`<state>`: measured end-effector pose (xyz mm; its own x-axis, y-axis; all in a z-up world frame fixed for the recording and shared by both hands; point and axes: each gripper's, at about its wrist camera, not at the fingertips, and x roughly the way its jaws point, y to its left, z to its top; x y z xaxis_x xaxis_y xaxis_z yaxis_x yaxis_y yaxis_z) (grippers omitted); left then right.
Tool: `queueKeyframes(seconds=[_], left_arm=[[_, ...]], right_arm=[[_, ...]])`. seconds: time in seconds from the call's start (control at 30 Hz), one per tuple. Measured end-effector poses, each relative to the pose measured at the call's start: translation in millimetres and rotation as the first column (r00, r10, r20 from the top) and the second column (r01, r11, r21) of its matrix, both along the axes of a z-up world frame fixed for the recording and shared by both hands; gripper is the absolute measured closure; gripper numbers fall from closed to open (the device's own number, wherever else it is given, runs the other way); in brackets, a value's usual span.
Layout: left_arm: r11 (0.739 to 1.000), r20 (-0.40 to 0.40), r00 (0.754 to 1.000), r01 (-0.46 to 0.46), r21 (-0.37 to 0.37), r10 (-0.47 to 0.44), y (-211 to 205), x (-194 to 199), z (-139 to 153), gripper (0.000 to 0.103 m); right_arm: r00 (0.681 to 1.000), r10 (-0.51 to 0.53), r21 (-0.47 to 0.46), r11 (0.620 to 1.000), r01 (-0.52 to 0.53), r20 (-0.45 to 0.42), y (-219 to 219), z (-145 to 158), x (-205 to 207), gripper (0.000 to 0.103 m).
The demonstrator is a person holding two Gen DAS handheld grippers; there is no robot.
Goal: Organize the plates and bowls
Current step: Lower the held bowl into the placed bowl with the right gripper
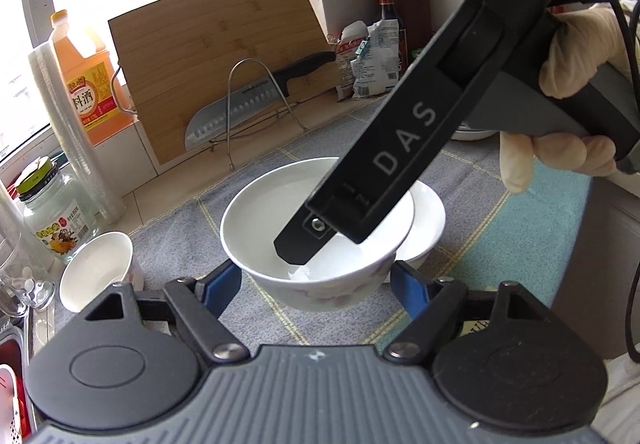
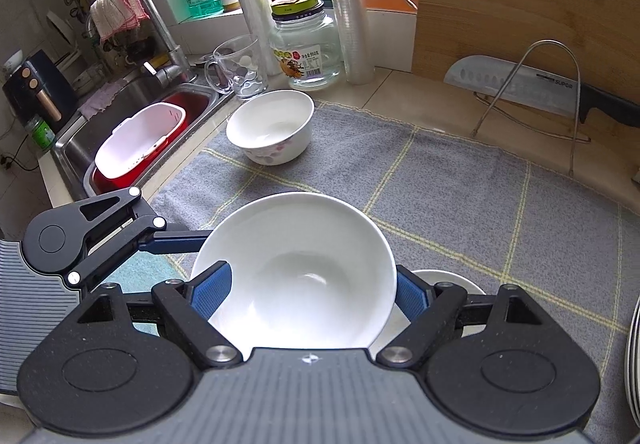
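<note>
A white bowl with a pink flower pattern [image 1: 320, 240] stands on the grey checked cloth [image 1: 176, 228], nested in or against a second white bowl [image 1: 430, 220] behind it. My left gripper [image 1: 316, 284] is open, its blue pads either side of the bowl's base, not touching. My right gripper [image 2: 308, 288] is over the same bowl [image 2: 296, 268]; one finger [image 1: 308, 240] reaches inside the bowl and one pad [image 2: 410, 296] lies outside the rim. Whether it pinches the rim is unclear. Another flowered bowl [image 2: 272, 126] stands near the sink and shows in the left wrist view [image 1: 98, 268].
A bamboo cutting board [image 1: 216, 68] and knife [image 1: 240, 112] lean on a wire rack at the back. A glass jar [image 2: 306, 48], glass mug [image 2: 240, 68], oil bottle [image 1: 88, 80] and sink [image 2: 132, 116] with a red and white basin are on the left. Plate edges [image 2: 634, 364] show far right.
</note>
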<state>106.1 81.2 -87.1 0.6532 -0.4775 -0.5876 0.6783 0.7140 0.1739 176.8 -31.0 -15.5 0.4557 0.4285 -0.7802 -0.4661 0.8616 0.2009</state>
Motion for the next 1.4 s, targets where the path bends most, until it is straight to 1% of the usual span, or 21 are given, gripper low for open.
queueKeyframes(seconds=[0.27, 0.53, 0.8, 1.4], left_arm=[[0.997, 0.000, 0.997, 0.082, -0.007, -0.082, -20.2, 1.9, -0.2, 0.022], [0.992, -0.015, 0.992, 0.125, -0.016, -0.125, -37.3, 15.2, -4.9, 0.022], [0.990, -0.022, 0.990, 0.138, -0.009, -0.138, -49.7, 27.7, -11.7, 0.022], [0.989, -0.106, 0.983, 0.150, -0.016, -0.151, -57.7, 46.2, -23.4, 0.022]], right_arm=[[0.996, -0.089, 0.003, 0.996, 0.089, 0.005, -27.2, 1.8, -11.9, 0.014], [0.989, -0.145, -0.007, 0.989, 0.145, 0.005, -47.1, 0.4, -13.7, 0.014], [0.984, -0.177, -0.018, 0.984, 0.177, 0.001, -57.3, -5.5, -4.0, 0.014], [0.981, -0.192, -0.030, 0.981, 0.191, -0.034, -64.0, -25.5, 6.7, 0.014]])
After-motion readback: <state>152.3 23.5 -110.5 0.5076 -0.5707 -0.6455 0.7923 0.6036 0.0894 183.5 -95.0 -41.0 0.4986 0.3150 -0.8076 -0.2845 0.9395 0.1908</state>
